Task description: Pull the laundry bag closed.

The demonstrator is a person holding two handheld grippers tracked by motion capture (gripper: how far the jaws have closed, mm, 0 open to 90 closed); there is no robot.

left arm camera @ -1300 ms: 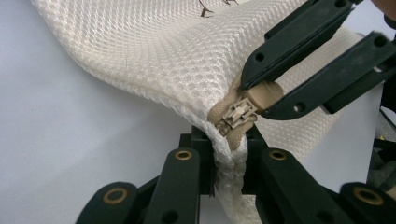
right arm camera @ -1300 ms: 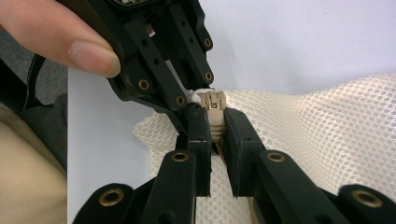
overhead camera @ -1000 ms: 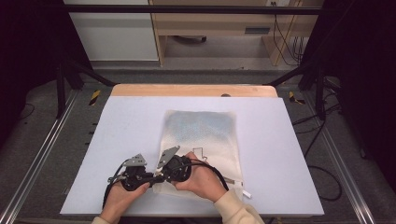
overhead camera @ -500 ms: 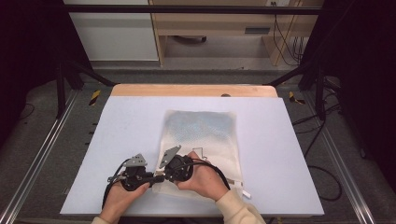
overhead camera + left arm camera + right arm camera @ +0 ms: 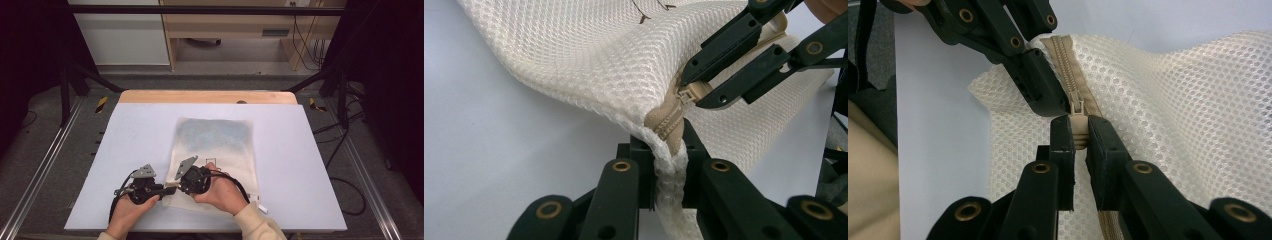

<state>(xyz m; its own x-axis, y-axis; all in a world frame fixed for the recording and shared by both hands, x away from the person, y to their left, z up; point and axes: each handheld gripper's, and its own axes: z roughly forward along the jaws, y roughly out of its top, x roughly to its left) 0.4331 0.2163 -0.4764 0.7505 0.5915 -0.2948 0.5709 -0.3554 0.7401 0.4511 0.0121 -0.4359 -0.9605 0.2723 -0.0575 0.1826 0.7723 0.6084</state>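
Cream mesh bag (image 5: 215, 155) lies flat on the pale table top (image 5: 125, 135), a little right of centre, its near edge close to the person's side and its far edge well short of the wooden strip (image 5: 207, 96) along the back. Bare surface spreads wide to the left, to the right and beyond the bag; the near left corner of the bag is lifted off the table where the two tools meet.

Seen from the left gripper view, the left gripper (image 5: 669, 172) has its jaws pressed together on the bag's corner, pinching the mesh edge and the end of the tan zipper tape (image 5: 669, 122) just above them. The mesh rises from that pinch in a taut ridge.

From the right gripper view, the right gripper (image 5: 1078, 135) is closed on the tan zipper slider (image 5: 1078, 111), its jaws nearly parallel with the pull tab between them. The other gripper's jaws sit touching or just beside the slider, on the tape at its far side.

From the high view both hands, left hand (image 5: 131, 210) and right hand (image 5: 220, 192), hold the tools close together at the bag's near left corner, the tips almost meeting
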